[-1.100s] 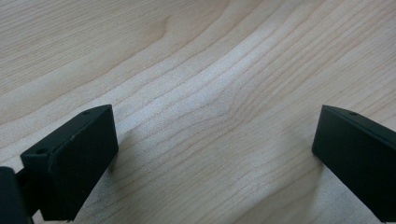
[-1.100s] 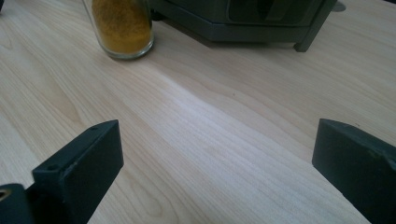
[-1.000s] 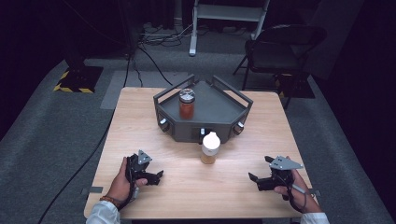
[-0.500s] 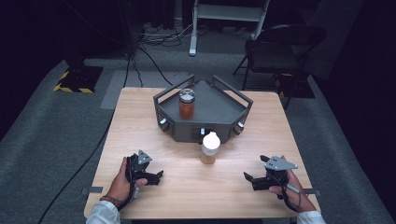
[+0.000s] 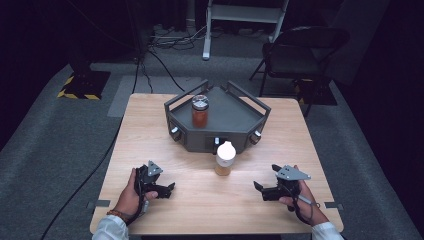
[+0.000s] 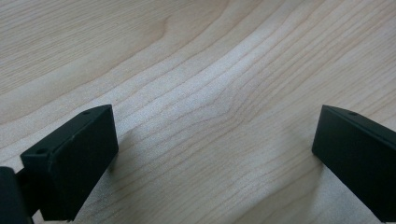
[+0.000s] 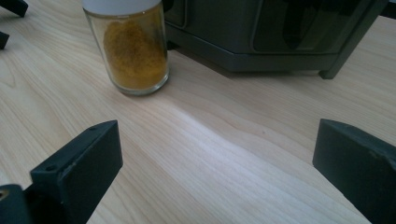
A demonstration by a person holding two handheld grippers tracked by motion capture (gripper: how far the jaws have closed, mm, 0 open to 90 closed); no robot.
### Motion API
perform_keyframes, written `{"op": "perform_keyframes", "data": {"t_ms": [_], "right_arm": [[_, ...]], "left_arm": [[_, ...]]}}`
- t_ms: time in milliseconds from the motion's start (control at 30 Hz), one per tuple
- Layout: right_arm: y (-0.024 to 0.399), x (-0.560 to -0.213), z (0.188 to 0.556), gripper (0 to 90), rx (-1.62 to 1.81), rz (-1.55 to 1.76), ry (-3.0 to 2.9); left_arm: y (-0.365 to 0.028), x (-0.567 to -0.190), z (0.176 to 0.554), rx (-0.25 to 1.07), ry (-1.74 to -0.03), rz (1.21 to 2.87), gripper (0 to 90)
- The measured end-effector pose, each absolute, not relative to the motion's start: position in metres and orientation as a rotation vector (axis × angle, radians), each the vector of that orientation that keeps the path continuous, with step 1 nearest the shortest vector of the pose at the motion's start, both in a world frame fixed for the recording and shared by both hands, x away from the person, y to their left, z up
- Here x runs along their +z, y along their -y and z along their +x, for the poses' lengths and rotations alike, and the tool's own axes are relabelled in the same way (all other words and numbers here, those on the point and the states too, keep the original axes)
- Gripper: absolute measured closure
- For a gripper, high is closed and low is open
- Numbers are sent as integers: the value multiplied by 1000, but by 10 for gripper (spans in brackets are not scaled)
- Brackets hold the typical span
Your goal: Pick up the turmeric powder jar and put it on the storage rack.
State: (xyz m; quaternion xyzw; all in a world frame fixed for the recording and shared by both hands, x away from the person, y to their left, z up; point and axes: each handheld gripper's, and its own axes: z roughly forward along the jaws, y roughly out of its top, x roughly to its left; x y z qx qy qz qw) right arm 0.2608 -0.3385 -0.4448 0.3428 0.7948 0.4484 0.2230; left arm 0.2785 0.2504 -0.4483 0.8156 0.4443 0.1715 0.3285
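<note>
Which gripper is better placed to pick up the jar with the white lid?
Right, probably. The right gripper points toward the spice jar, jaws open. The left gripper faces bare table.

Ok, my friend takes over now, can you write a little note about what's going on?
Left hand-held gripper: open, holds nothing, low over the table.
Right hand-held gripper: open, holds nothing, pointing toward the yellow spice jar.
That white-capped jar stands upright on the table, just in front of the grey tray.
A red jar stands in the tray.
Done: nothing grasped yet.
Left: probably pick up the yellow spice jar.
</note>
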Motion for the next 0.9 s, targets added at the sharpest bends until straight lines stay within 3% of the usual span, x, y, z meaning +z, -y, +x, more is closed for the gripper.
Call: {"op": "perform_keyframes", "data": {"t_ms": [900], "right_arm": [[292, -460, 283, 16, 1270, 899, -2206]], "left_arm": [[-251, -448, 279, 447, -1156, 2138, 1]]}}
